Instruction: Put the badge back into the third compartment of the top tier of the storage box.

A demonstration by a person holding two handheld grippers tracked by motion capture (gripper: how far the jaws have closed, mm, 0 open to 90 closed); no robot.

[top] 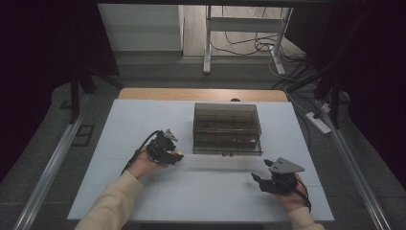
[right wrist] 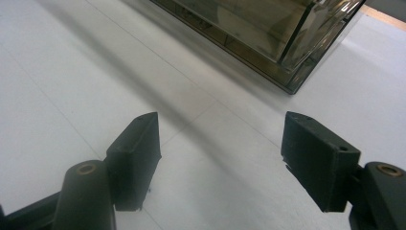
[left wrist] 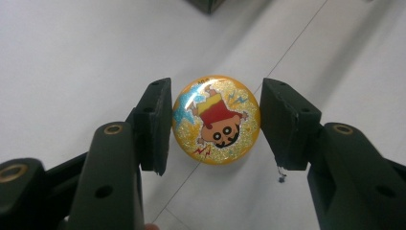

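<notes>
Both grippers' jaws apart, low.

high view: overhead, facing forward over the white rectangular table | gripper views: close, low, along jaws | shared: smoky transparent plastic drawer box

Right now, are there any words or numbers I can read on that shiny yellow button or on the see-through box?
Round yellow badge between the left gripper jaws: a cartoon child and lightning bolts, seen upside down; a tiny red mark near its top edge is too small to read.
Smoky clear box: no readable text.
White table: only thin lines, no words.
</notes>
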